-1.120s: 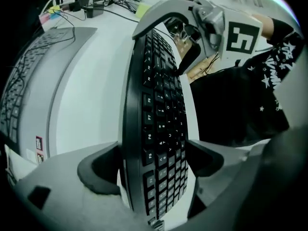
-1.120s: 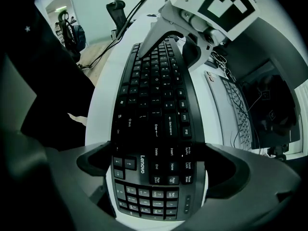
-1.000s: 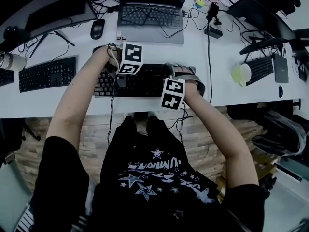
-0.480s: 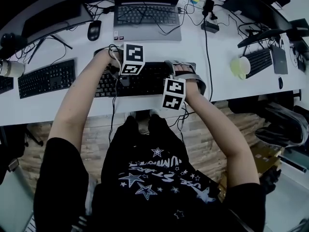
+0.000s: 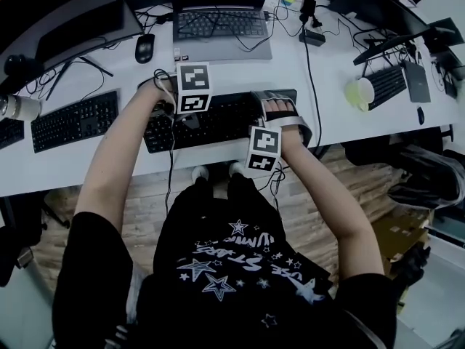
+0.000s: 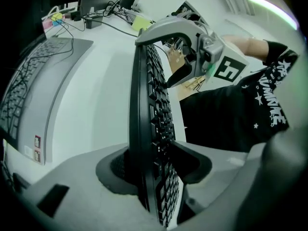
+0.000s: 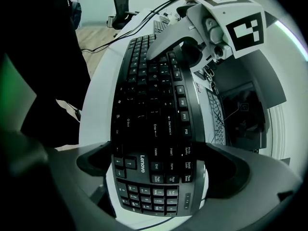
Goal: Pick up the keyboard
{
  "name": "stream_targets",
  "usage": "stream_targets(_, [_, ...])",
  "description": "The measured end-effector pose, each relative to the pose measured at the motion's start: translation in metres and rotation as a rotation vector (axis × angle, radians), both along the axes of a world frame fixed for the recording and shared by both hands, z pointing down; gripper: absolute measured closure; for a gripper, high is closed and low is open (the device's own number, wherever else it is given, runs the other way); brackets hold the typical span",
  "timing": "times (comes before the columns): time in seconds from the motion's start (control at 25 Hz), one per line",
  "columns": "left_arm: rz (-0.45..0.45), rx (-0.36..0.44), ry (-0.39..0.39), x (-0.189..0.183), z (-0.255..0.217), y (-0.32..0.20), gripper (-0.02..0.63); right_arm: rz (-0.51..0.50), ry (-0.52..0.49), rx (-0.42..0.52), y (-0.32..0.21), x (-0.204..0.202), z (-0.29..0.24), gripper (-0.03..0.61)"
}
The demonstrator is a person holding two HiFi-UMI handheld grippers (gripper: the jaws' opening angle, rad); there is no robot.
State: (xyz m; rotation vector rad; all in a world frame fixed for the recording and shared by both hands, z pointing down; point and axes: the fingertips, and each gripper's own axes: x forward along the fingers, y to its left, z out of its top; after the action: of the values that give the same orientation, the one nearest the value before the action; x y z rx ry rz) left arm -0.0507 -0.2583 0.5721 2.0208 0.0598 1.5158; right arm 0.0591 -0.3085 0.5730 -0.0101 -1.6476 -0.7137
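- Black plastic, with Lenovo printed beside its arrow keys, the keyboard [image 5: 214, 121] stretches sideways across the near part of the white desk [image 5: 312, 86]. It sits just in front of the grey laptop [image 5: 218, 31] and squarely before the person's lap.
- The left gripper [image 5: 174, 116] has the keyboard's left end. In the left gripper view the board [image 6: 154, 105] stands edge-on between the jaws, which are closing. One pad is on the key side and the other on the underside, both already touching.
- The right gripper [image 5: 278, 115] is at the right end, by the number pad. In the right gripper view its jaws are clamped across the board [image 7: 149, 105], one on the front edge and one on the back edge.
- Each gripper view shows the other gripper at the far end of the keyboard.
- Whether the keyboard's underside has cleared the desktop cannot be told.
- A black mouse [image 5: 144, 47] lies to the left of the laptop.
- A second black keyboard [image 5: 73, 118] rests well to the left.
- A pale green cup [image 5: 361, 93] stands to the right, apart from the held board.
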Motion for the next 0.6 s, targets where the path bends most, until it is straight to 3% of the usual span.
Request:
stream_targets(0.28, [-0.075,0.069,0.074,0.006,-0.02,0.008,0.475,0.023,-0.012,0.227,-0.001,0.0,-0.01,0.006])
stream_targets(0.44, [-0.118,0.105,0.15,0.01,-0.034,0.013,0.516,0.074,-0.086,0.376,-0.005,-0.003,-0.022,0.006])
stream_targets(0.6, [-0.157,0.158,0.195,0.01,-0.041,0.012,0.533,0.144,-0.137,0.424,-0.004,-0.006,-0.029,0.006])
